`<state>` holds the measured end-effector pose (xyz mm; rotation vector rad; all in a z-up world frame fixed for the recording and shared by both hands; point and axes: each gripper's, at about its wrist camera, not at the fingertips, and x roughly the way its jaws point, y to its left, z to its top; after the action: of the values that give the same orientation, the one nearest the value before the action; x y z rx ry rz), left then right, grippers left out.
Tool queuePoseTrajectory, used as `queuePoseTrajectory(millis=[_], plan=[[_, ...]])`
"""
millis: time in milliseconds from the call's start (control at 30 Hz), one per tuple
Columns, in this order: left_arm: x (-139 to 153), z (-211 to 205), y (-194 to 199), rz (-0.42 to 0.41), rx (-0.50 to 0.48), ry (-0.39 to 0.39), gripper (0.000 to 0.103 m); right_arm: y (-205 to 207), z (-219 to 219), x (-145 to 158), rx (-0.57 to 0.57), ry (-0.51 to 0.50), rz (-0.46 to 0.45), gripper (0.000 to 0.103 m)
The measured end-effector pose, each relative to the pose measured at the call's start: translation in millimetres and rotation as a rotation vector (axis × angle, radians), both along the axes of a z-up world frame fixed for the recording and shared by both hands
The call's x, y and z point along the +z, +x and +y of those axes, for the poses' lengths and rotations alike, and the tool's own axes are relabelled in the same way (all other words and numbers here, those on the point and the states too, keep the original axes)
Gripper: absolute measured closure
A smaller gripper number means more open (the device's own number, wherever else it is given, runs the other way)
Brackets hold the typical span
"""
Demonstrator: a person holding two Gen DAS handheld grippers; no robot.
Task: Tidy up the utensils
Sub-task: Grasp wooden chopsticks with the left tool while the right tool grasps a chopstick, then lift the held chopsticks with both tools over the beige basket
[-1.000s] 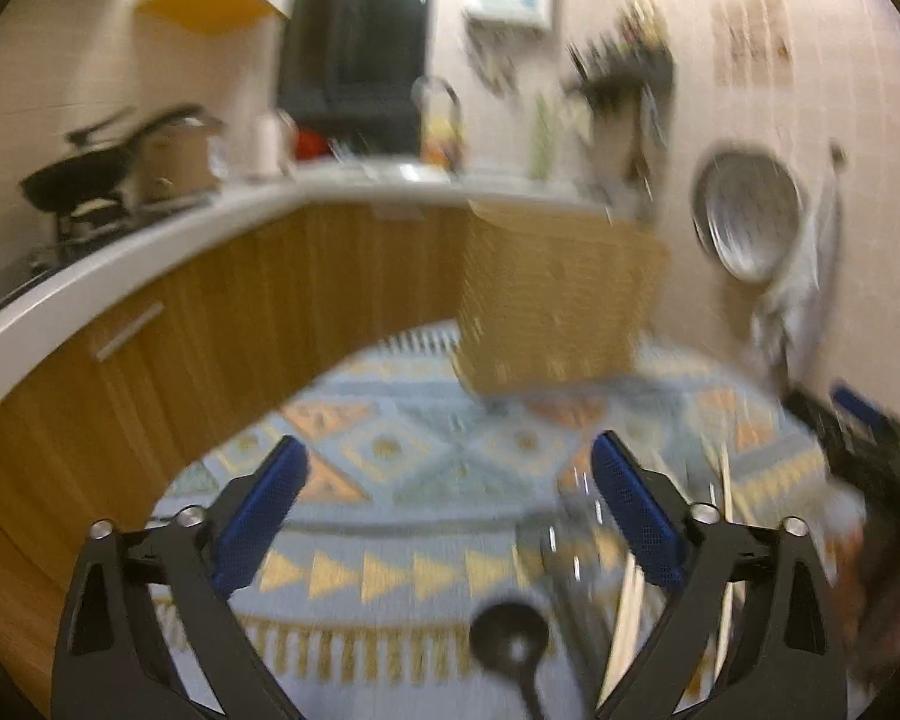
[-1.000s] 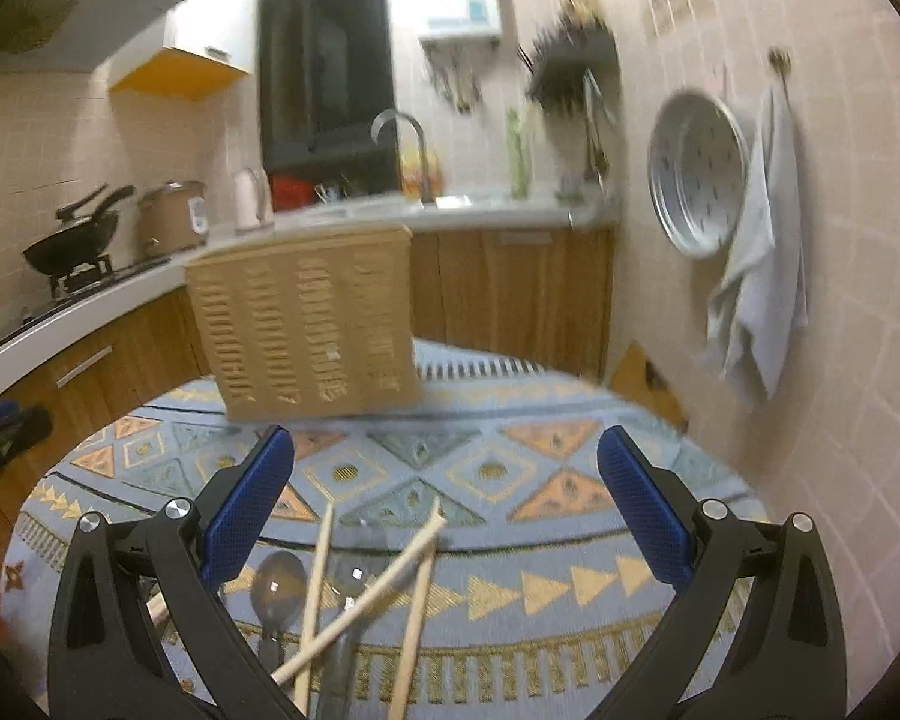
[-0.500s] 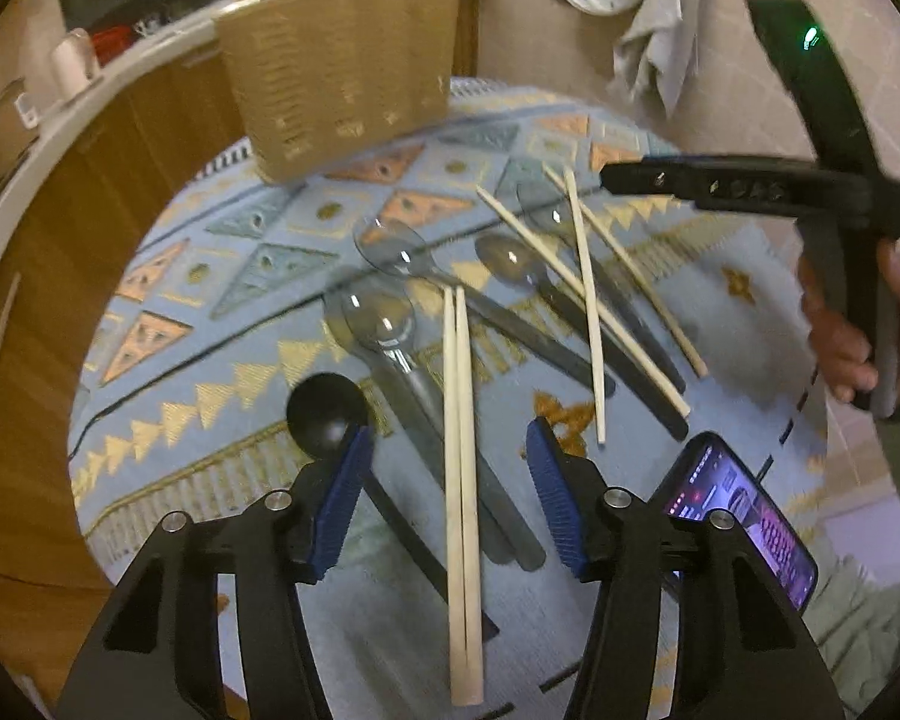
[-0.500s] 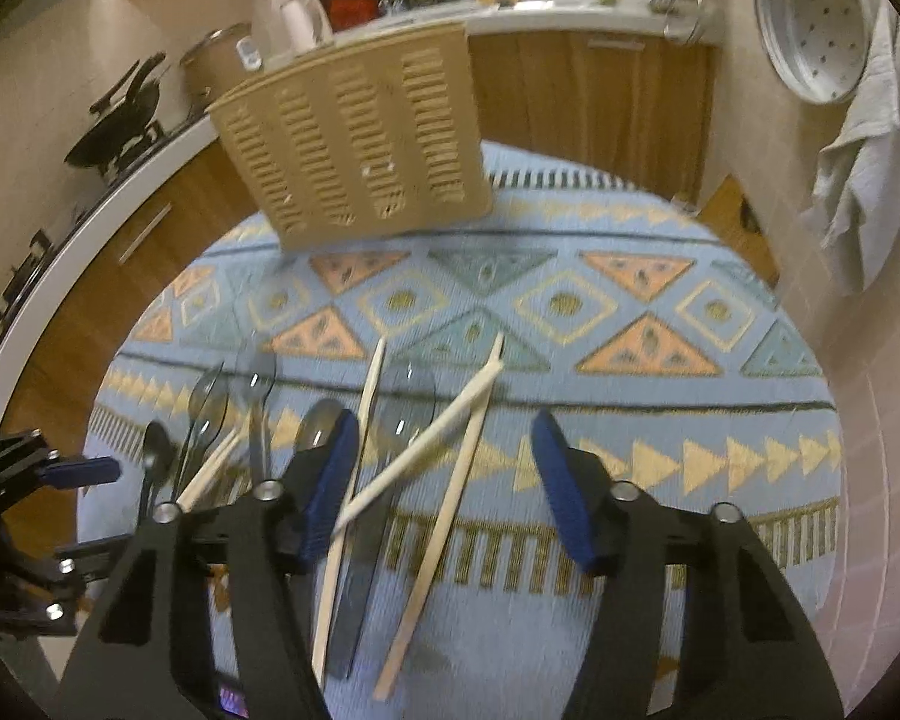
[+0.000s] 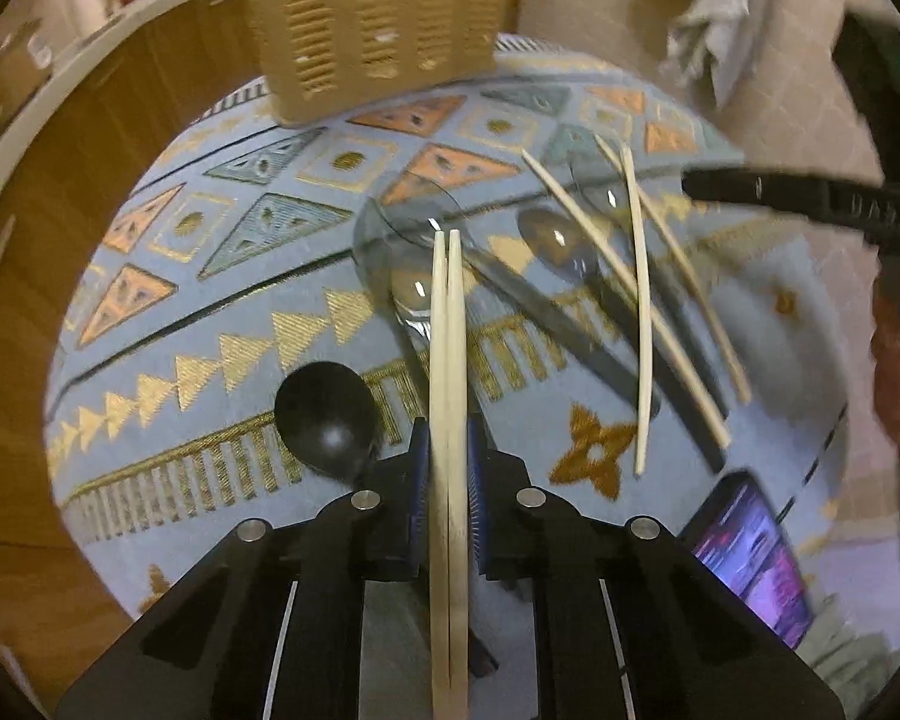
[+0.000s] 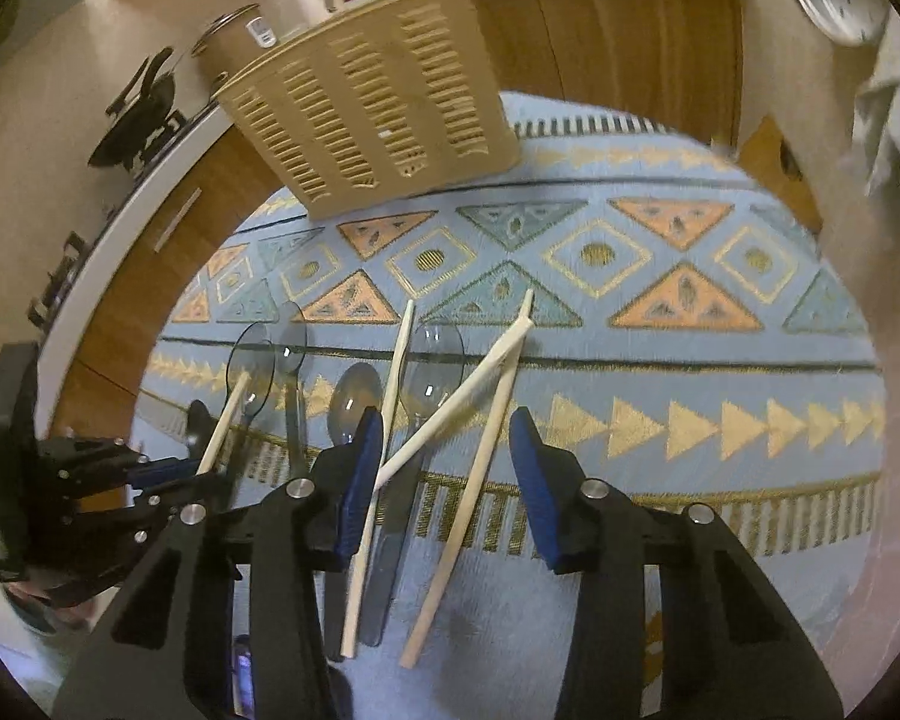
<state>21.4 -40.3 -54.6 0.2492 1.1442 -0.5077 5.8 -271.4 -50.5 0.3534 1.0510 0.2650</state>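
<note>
The left gripper (image 5: 448, 471) has just closed, clamping the paired pale wooden chopsticks (image 5: 448, 324) together for lifting. The right gripper (image 6: 447, 474), jaws closing but apart, straddles three crossed loose chopsticks (image 6: 486, 420), seemingly untouched, on the blue patterned cloth (image 6: 690, 420).

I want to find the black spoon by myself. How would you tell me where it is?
Start at the tan slotted basket standing at the far side of the patterned blue cloth. Come toward the near edge, to the pair of chopsticks pinched in the left tool. The black spoon lies just left of them; its bowl is solid black, while the other spoons are clear or grey.
</note>
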Motion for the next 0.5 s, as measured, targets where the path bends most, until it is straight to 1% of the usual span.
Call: queuePoseTrajectory(millis=[100, 200, 233, 267, 300, 367, 433, 500], plan=[[6.0, 13.4, 8.1, 0.004, 0.055, -0.1, 0.093, 6.0, 1.1, -4.1, 0.011, 0.025, 0.048, 0.062], [13.4, 25.7, 17.8, 0.002, 0.11, -0.183, 0.093, 10.2, 9.8, -10.4, 0.038, 0.095, 0.101, 0.062], [16.6, 30.1, 20.6, -0.006, 0.124, -0.209, 0.093, 11.6, 14.4, -12.0, 0.043, 0.092, 0.111, 0.062], [19.9, 33.9, 22.2, -0.01, 0.136, -0.232, 0.093, 12.7, 18.8, -12.4, 0.042, 0.08, 0.114, 0.065], [19.1, 31.0, 23.9, -0.012, 0.143, -0.244, 0.093, 15.3, 24.7, -13.2, 0.043, 0.049, 0.118, 0.068], [22.5, 33.5, 26.8, -0.019, 0.155, -0.261, 0.093, 19.7, 31.7, -15.3, 0.043, 0.024, 0.131, 0.073], [26.2, 35.6, 29.7, -0.035, 0.161, -0.265, 0.093, 23.6, 37.3, -17.6, 0.043, 0.017, 0.152, 0.075], [23.4, 28.4, 33.4, -0.044, 0.162, -0.272, 0.093, 27.6, 42.1, -19.8, 0.032, -0.025, 0.171, 0.077]])
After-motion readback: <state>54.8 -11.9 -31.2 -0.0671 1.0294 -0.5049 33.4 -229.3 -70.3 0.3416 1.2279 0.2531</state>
